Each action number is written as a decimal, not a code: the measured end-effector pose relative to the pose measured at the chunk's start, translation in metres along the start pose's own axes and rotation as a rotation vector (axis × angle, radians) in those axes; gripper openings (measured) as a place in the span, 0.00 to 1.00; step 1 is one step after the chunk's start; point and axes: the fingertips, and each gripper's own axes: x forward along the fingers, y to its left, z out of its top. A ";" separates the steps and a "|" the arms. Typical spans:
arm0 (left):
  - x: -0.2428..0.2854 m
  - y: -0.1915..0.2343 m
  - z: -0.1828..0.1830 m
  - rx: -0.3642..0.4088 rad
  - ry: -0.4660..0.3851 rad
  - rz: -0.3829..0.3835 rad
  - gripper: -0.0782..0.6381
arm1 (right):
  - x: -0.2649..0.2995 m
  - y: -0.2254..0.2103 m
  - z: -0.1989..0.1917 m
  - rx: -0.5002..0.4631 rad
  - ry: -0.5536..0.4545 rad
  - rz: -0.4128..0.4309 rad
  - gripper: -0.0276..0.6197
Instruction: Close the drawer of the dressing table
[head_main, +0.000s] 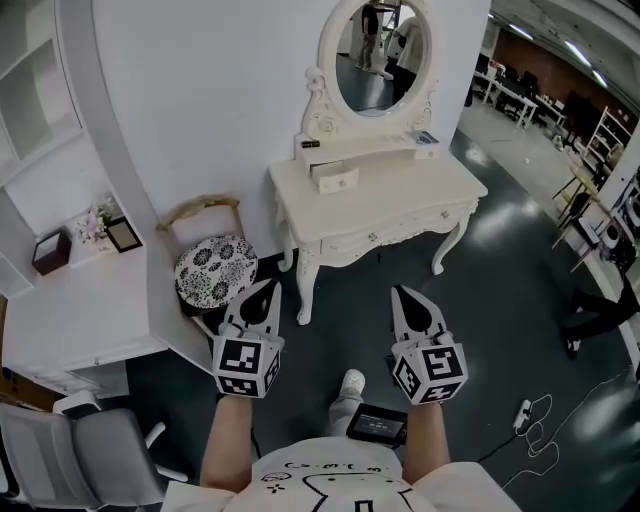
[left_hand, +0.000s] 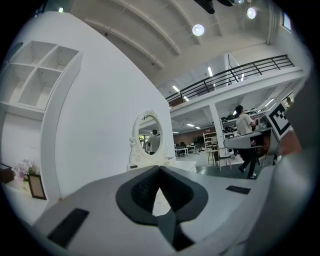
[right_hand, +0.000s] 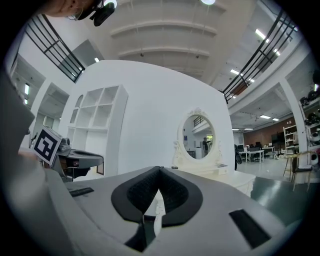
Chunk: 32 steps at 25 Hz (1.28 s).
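Two tools point level over open dark floor (head_main: 500, 275): left gripper (head_main: 270, 288) and right gripper (head_main: 398, 292), well short of the dressing table (head_main: 400, 195), whose small top drawer (head_main: 335, 178) juts open. Left gripper view: jaws together, empty. Right gripper view: likewise closed, empty.

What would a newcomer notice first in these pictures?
A cream dressing table with an oval mirror stands against the white wall, and a small drawer on its top sticks out open. A stool with a black-and-white flowered seat stands at its left. Near the bottom of the head view, the left gripper and right gripper point at the table, both shut and empty.
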 end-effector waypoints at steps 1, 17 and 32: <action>0.007 0.002 -0.001 0.003 0.004 0.004 0.12 | 0.005 -0.005 -0.001 0.005 0.001 -0.001 0.08; 0.130 0.017 0.004 0.006 0.029 0.033 0.12 | 0.110 -0.088 -0.011 0.055 0.018 0.066 0.08; 0.240 0.032 0.012 -0.029 0.035 0.116 0.12 | 0.218 -0.156 -0.008 0.046 0.037 0.181 0.08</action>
